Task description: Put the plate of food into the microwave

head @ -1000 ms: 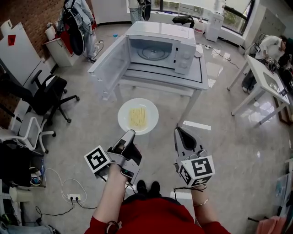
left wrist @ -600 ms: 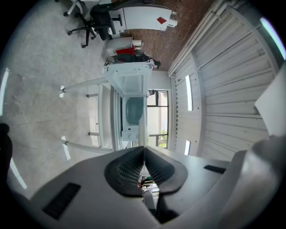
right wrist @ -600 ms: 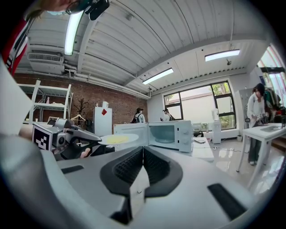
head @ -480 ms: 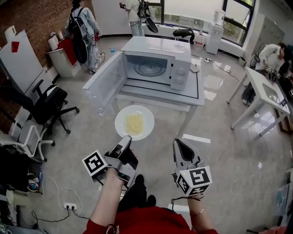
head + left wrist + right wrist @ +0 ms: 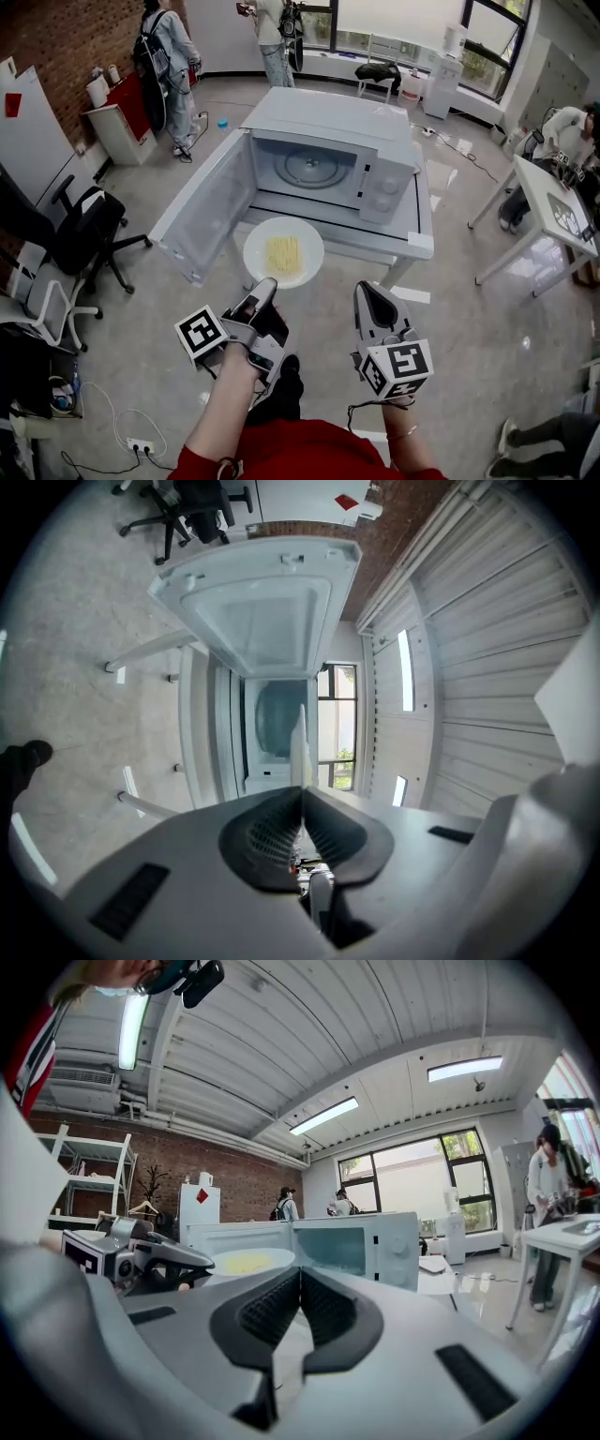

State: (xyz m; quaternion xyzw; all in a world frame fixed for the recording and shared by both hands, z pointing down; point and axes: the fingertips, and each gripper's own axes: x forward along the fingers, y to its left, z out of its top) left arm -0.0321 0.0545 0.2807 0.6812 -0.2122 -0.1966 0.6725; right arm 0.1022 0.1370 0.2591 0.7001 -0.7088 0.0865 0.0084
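Note:
A white plate (image 5: pixel 283 251) of yellow noodles is held level by its near rim in my left gripper (image 5: pixel 267 284), which is shut on it. In the left gripper view the plate (image 5: pixel 300 745) shows edge-on as a thin white line rising from the closed jaws. The white microwave (image 5: pixel 319 169) stands just beyond, door (image 5: pixel 202 220) swung wide to the left, glass turntable (image 5: pixel 312 169) bare. The plate hovers before the open cavity (image 5: pixel 277 724), over the table's front edge. My right gripper (image 5: pixel 367 291) is shut and empty, to the right of the plate (image 5: pixel 251 1260).
The microwave sits on a white table (image 5: pixel 422 239). A black office chair (image 5: pixel 84 234) stands to the left, a white desk (image 5: pixel 562 206) with a seated person to the right. People stand at the back (image 5: pixel 164 56). A power strip (image 5: pixel 141 445) and cables lie on the floor.
Both grippers and the plate have come closer to the microwave, which now looms larger. The plate has gone from over the floor to the table's front edge. Grips unchanged.

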